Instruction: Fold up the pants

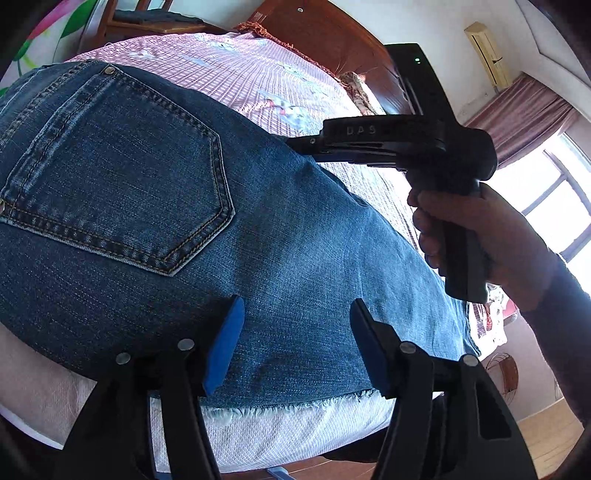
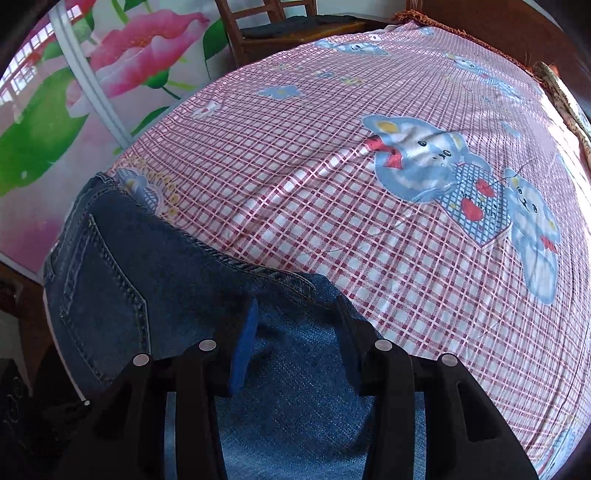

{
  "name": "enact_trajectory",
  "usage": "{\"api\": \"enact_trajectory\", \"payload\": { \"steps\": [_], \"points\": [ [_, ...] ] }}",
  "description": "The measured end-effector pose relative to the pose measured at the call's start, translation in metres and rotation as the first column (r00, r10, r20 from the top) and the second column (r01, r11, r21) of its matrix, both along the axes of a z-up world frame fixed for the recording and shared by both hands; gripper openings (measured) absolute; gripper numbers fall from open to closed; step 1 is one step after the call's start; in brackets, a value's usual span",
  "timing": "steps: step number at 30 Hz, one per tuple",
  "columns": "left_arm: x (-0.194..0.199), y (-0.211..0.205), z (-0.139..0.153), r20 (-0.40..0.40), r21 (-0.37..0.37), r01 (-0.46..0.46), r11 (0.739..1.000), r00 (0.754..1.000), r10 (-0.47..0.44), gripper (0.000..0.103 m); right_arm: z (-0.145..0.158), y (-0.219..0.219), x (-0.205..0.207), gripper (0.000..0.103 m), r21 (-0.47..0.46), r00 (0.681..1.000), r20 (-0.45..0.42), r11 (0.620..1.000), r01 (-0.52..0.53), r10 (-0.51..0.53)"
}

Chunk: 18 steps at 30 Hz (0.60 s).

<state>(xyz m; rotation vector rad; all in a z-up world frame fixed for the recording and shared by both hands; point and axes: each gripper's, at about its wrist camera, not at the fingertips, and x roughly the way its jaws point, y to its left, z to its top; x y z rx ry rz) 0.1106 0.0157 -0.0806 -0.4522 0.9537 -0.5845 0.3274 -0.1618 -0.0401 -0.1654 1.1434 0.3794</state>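
Blue jeans (image 1: 280,236) lie folded on the bed, back pocket (image 1: 110,177) up and a frayed hem (image 1: 280,404) at the near edge. My left gripper (image 1: 295,332) hovers low over the denim near that hem, jaws open, with only flat cloth showing between the blue pads (image 1: 225,343). A hand (image 1: 476,243) holds my right gripper (image 1: 297,142) side-on over the jeans' far edge. In the right wrist view the right gripper (image 2: 297,332) is open above the lighter denim (image 2: 295,413), beside a stitched seam (image 2: 258,269); nothing is pinched.
The pink checked sheet (image 2: 332,206) with blue bear prints covers the bed beyond the jeans. A wooden headboard (image 1: 332,33) runs along the far side, with a chair (image 2: 266,26) and a flower-printed panel (image 2: 110,74) to the left. White mattress edge (image 1: 280,435) lies below the hem.
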Motion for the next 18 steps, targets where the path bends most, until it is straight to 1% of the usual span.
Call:
{"api": "enact_trajectory", "payload": {
  "steps": [2, 4, 6, 7, 9, 10, 11, 12, 13, 15, 16, 17, 18],
  "points": [
    [-0.001, 0.003, 0.0, 0.003, -0.005, 0.003, 1.0, 1.0, -0.003, 0.059, -0.001, 0.005, 0.001, 0.018, -0.026, 1.0, 0.005, 0.999, -0.022, 0.022],
    [-0.003, 0.002, -0.003, 0.014, -0.001, 0.006, 1.0, 1.0, -0.005, 0.059, 0.009, 0.001, 0.004, 0.005, -0.008, 0.999, 0.033, 1.0, 0.001, -0.001],
    [-0.004, 0.001, -0.004, 0.025, 0.008, 0.007, 1.0, 1.0, -0.007, 0.059, 0.014, -0.008, 0.009, 0.004, 0.028, 0.997, 0.051, 0.998, 0.049, -0.051],
    [-0.004, 0.0, -0.004, 0.027, 0.009, 0.008, 1.0, 1.0, -0.009, 0.059, 0.011, -0.008, 0.014, 0.004, 0.025, 0.998, 0.038, 0.999, 0.047, -0.048],
    [-0.007, 0.001, -0.006, 0.029, 0.004, 0.014, 1.0, 0.999, -0.014, 0.059, 0.0, 0.001, 0.015, 0.003, -0.044, 0.999, 0.045, 0.999, 0.024, -0.022],
    [-0.007, 0.002, -0.007, 0.029, 0.002, 0.015, 1.0, 0.999, -0.015, 0.059, -0.002, 0.001, 0.016, 0.004, -0.045, 0.998, 0.052, 0.998, 0.035, -0.033],
    [-0.007, 0.002, -0.007, 0.03, -0.001, 0.016, 1.0, 0.999, -0.016, 0.059, -0.003, -0.004, 0.018, 0.003, -0.003, 0.996, 0.041, 0.997, 0.074, -0.073],
    [-0.007, 0.003, -0.008, 0.03, -0.002, 0.014, 1.0, 0.999, -0.014, 0.059, -0.003, -0.016, 0.02, 0.01, 0.072, 0.991, 0.011, 0.989, 0.13, -0.132],
    [-0.008, 0.004, -0.009, 0.03, -0.003, 0.011, 1.0, 0.999, -0.011, 0.059, -0.003, -0.028, 0.02, 0.027, 0.131, 0.98, -0.009, 0.972, 0.197, -0.198],
    [-0.008, 0.004, -0.01, 0.031, -0.003, 0.008, 1.0, 0.999, -0.008, 0.059, 0.0, -0.051, 0.015, 0.027, 0.223, 0.957, -0.022, 0.932, 0.287, -0.289],
    [-0.009, 0.006, -0.01, 0.028, -0.008, 0.006, 1.0, 1.0, -0.006, 0.059, 0.005, -0.061, 0.01, 0.027, 0.252, 0.941, -0.014, 0.91, 0.33, -0.338],
    [-0.009, 0.006, -0.011, 0.024, -0.016, 0.003, 1.0, 1.0, -0.003, 0.059, 0.011, -0.072, 0.003, 0.027, 0.293, 0.924, -0.002, 0.884, 0.365, -0.382],
    [-0.008, 0.007, -0.011, 0.02, -0.022, 0.0, 1.0, 1.0, 0.0, 0.059, 0.017, -0.083, -0.005, 0.027, 0.362, 0.911, -0.004, 0.848, 0.386, -0.413]
  ]
}}
